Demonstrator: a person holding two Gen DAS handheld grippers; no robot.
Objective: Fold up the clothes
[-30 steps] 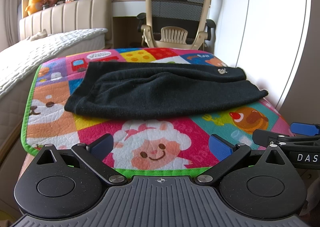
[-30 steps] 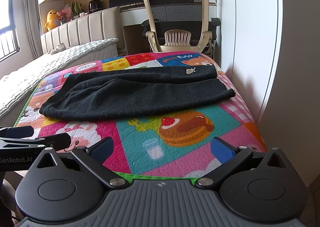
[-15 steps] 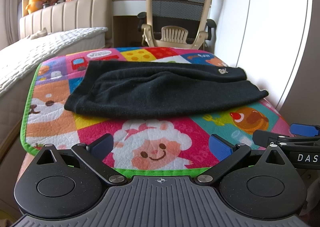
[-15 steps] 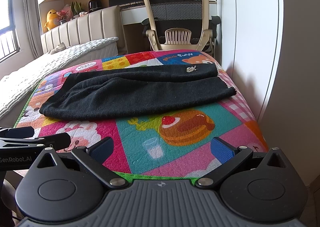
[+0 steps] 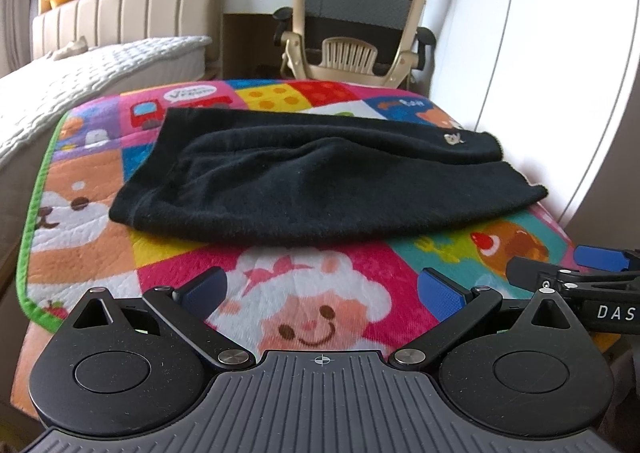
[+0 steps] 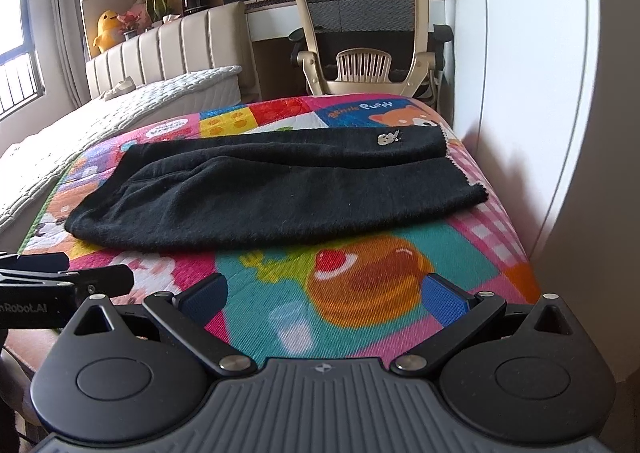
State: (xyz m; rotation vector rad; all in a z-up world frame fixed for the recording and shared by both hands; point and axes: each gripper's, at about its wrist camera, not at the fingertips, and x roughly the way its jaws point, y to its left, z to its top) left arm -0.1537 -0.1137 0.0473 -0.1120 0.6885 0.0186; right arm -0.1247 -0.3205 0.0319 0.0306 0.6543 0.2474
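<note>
Black knit fabric, a folded garment (image 5: pixel 320 181), lies across the middle of a bright cartoon-printed play mat (image 5: pixel 312 305); it is doubled lengthwise, the upper layer set back so a strip of the lower layer shows along the near edge; a small pale embroidered emblem (image 6: pixel 389 138) sits near its right end, and a pale scalloped trim runs down that end's edge. Both grippers hover low over the mat's near edge, side by side and well short of the garment; the left gripper (image 5: pixel 322 289) has its blue-padded fingers spread wide with nothing between them, above a smiling sheep printed on the mat; the right gripper (image 6: pixel 325 291) is likewise spread wide and empty, above a printed pancake and glass; each tool's fingertips poke into the other's view at the frame edge. Beyond the mat stands a beige mesh office chair (image 6: pixel 362 33); a quilted white bed (image 5: pixel 80 73) runs along the left, and a yellow plush toy (image 6: pixel 106 31) sits on a shelf behind its headboard.
</note>
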